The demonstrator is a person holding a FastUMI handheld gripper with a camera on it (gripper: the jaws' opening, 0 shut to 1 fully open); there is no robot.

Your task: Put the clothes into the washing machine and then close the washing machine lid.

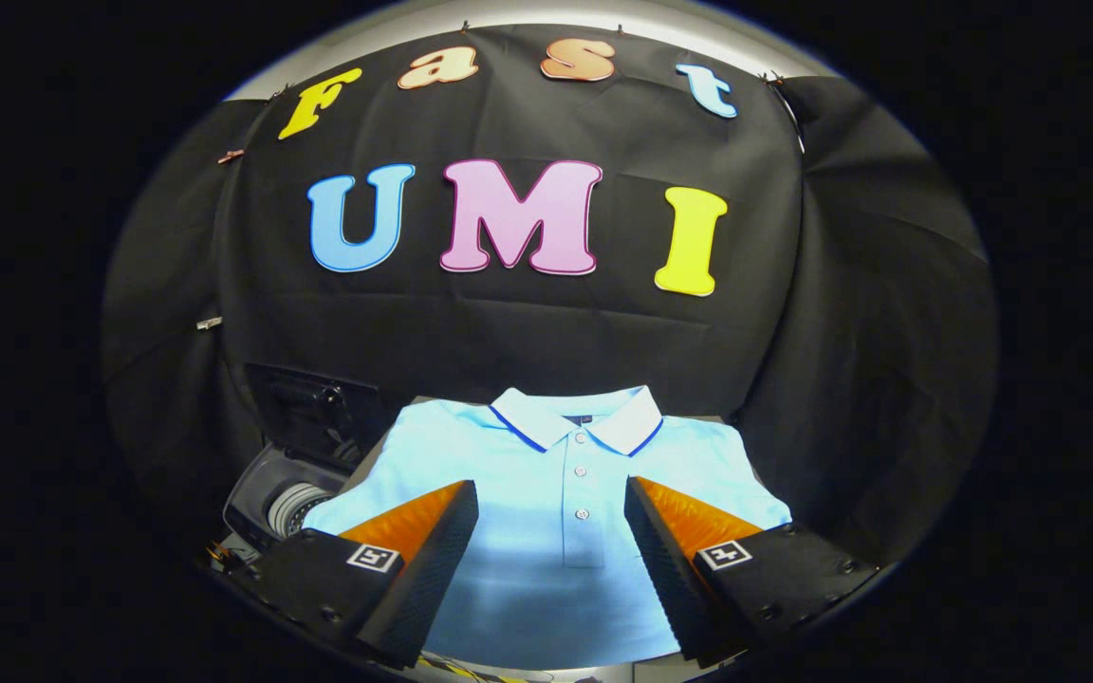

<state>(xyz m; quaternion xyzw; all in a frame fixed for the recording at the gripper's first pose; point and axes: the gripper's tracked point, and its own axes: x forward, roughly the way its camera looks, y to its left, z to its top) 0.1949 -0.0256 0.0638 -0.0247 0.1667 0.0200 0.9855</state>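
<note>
A light blue polo shirt (556, 484) with a white, blue-trimmed collar lies flat, front up, on a dark surface just ahead of and below my fingers. My gripper (551, 503) hovers over its chest with the jaws wide open and nothing between them; the button placket shows in the gap. The washing machine (276, 498) stands to the left of the shirt, its lid (314, 398) raised and the drum opening visible beneath it.
The black cloth wall hangs right behind the shirt and wraps round both sides. A strip of yellow and black striped tape (471, 672) shows below the shirt's hem, at the near edge of the surface.
</note>
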